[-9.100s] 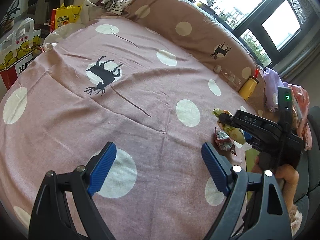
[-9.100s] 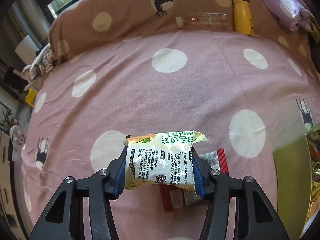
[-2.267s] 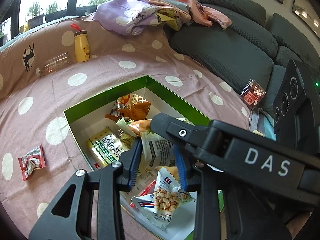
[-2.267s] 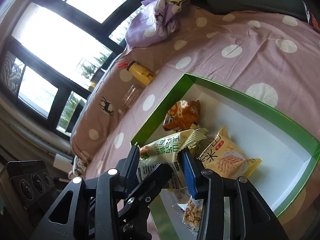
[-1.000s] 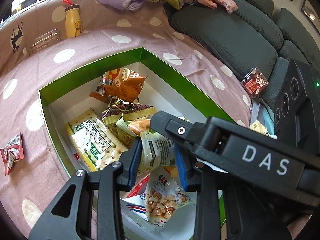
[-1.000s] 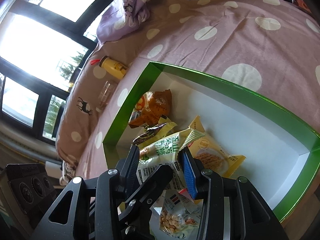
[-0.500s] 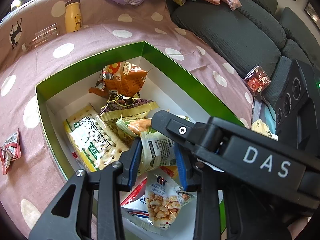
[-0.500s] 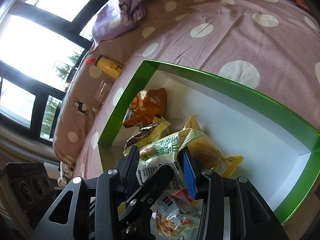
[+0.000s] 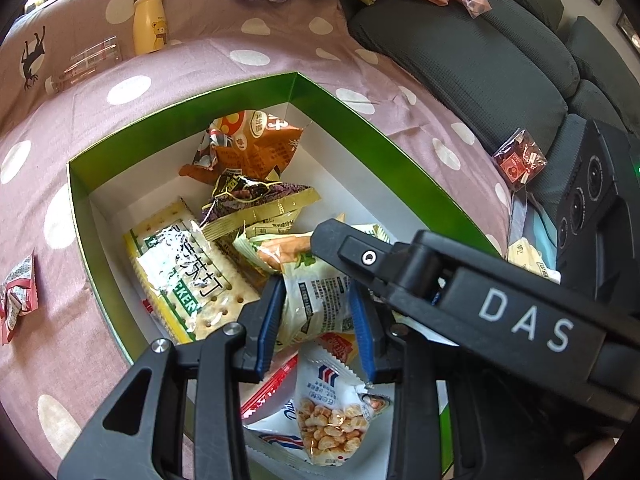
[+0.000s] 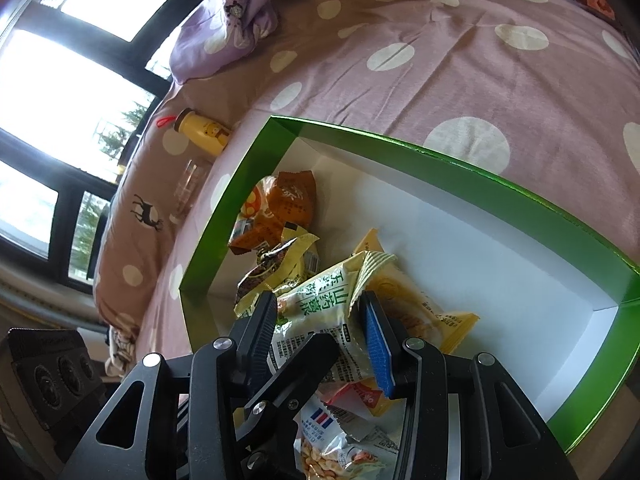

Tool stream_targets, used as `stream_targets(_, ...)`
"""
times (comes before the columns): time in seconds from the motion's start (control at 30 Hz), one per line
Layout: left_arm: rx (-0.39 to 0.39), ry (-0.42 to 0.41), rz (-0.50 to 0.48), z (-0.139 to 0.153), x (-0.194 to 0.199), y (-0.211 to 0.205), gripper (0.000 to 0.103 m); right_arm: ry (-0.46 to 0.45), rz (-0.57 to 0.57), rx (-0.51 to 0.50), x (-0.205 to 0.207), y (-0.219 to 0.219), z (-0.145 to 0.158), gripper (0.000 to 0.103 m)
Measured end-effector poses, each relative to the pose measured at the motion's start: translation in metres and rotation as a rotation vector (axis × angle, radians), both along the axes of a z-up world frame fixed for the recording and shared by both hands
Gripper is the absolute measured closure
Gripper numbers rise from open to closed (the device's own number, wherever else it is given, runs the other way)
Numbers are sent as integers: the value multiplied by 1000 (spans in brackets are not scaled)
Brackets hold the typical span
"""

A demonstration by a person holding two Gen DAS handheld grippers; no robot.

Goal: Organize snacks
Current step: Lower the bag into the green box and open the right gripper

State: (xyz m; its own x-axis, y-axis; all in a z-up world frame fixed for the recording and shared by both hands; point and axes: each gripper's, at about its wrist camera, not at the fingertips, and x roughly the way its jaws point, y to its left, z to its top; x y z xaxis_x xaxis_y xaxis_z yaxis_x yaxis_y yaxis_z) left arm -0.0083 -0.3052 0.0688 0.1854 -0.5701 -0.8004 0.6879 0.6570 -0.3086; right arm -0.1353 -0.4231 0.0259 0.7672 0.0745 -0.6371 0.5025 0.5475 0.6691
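Note:
A green box with a white inside sits on the pink dotted bedspread and holds several snack packs. Both grippers are over the box and close on the same pale green-printed snack bag. My left gripper has its blue pads on either side of the bag. My right gripper grips the bag too, and its black body crosses the left wrist view. An orange pack, a cracker pack and a corn-snack pack lie in the box.
A small red snack packet lies on the bedspread left of the box. A yellow bottle and a clear bottle rest by the pillow. Another red packet sits on the grey sofa at right.
Both grippers have sunk slightly lower into the box with the green-printed bag. The jaws have widened a little around it.

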Motion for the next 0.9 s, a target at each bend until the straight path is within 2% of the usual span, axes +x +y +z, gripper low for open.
stream_targets(0.9,19,14,14,-4,4,-1,68,28,-28,-10,2,1,-1,57)
